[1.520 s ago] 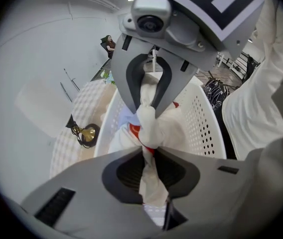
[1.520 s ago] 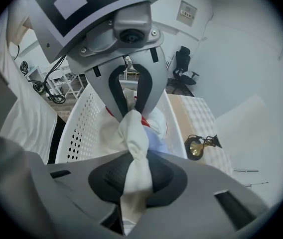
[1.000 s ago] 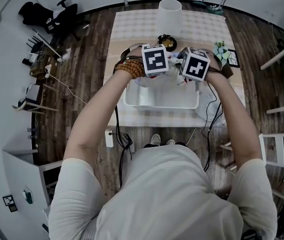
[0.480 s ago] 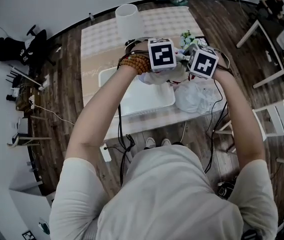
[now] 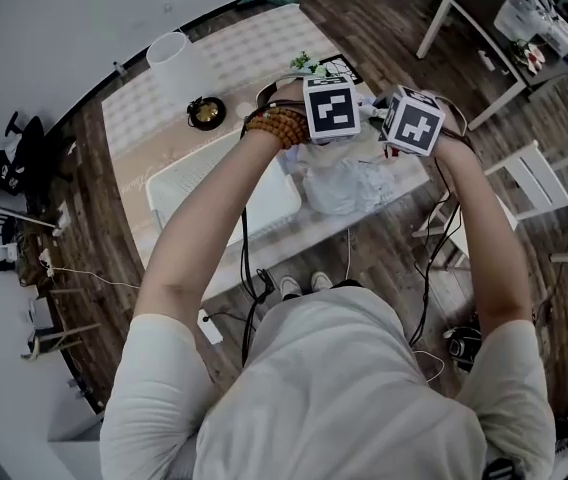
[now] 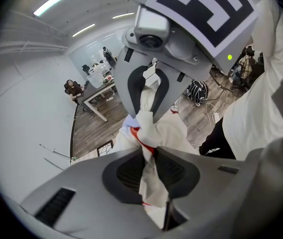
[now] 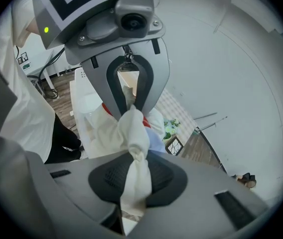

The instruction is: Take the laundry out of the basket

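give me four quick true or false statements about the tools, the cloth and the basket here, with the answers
1. The left tool is shut on the white cloth. True.
2. The right tool is open and empty. False: it too is shut on the white cloth.
3. The white cloth lies inside the basket. False: both tools hold it up beside the basket.
4. A white cylinder stands on the table. True.

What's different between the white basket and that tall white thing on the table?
The basket is low, rectangular and open-topped; the cylinder is tall, round and upright. The basket sits near the person, partly hidden by the left arm; the cylinder stands by the table's far edge. Both are white.
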